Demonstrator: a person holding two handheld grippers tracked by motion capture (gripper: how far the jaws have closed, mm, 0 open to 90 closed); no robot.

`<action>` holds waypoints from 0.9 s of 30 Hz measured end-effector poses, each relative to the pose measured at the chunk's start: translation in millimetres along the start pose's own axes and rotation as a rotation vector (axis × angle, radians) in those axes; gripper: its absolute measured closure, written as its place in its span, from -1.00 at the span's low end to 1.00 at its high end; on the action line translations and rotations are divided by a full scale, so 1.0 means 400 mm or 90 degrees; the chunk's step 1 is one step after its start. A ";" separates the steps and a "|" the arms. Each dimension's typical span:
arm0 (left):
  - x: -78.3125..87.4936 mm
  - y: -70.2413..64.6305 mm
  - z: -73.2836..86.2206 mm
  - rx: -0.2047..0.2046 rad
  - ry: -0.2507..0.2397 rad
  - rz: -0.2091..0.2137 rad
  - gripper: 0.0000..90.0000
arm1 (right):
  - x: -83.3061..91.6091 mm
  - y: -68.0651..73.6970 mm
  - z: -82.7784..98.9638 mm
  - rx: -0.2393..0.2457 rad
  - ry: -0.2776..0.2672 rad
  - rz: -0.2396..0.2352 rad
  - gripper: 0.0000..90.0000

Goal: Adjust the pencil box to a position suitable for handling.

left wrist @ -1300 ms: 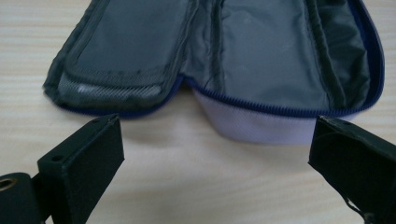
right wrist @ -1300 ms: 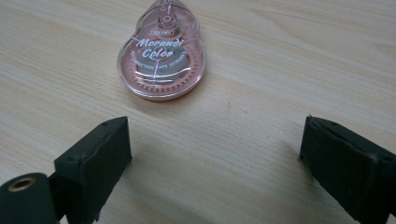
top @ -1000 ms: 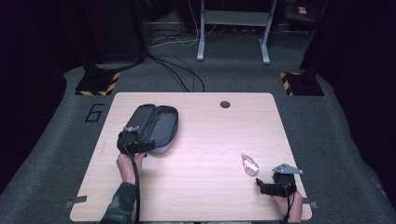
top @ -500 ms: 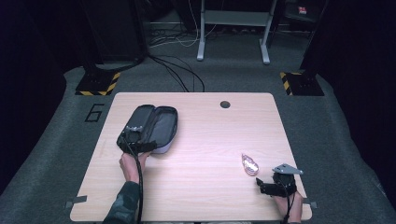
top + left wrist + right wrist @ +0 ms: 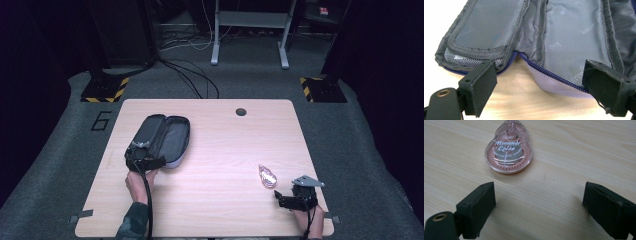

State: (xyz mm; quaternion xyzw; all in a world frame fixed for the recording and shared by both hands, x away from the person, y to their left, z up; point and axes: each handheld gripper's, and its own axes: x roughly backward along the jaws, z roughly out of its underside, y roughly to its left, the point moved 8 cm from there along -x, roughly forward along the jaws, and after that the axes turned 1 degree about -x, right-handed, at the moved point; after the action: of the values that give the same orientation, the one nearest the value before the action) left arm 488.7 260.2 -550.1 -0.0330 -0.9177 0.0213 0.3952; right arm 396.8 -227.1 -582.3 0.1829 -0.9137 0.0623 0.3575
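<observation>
Tape (image 5: 508, 148) lies just ahead of right gripper (image 5: 539, 202), jaws apart, empty; left gripper (image 5: 541, 82) released at case (image 5: 564, 37) near end.

The pencil case (image 5: 564, 42) ran off the top and right edges of the left gripper view; the correction tape (image 5: 508, 150) lost its tip at the right gripper view's top edge; its small print stayed unreadable.

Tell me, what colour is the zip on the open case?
Dark blue zip, clearest in the left gripper view.
</observation>
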 end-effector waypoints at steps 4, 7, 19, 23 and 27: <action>-0.003 0.002 0.003 0.002 0.005 0.017 -0.70 | 0.001 -0.001 0.001 0.003 0.004 0.001 -0.76; -0.005 0.003 0.003 -0.011 -0.001 0.026 -0.67 | 0.000 -0.001 0.000 0.003 0.003 0.001 -0.76; -0.019 -0.017 0.022 -0.053 0.025 0.086 -0.34 | 0.000 -0.001 0.000 0.002 0.001 0.002 -0.75; -0.028 -0.039 0.030 -0.068 0.034 0.086 -0.14 | 0.000 -0.002 -0.001 0.001 -0.003 0.001 -0.74; -0.028 -0.043 0.031 -0.066 0.031 0.071 0.03 | 0.000 -0.002 -0.001 0.001 -0.003 0.000 -0.74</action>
State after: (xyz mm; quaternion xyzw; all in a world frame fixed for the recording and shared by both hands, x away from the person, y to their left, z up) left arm 486.5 241.9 -565.7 -0.1048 -0.9046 -0.0048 0.4133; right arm 397.3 -227.7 -582.0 0.1829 -0.9145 0.0626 0.3555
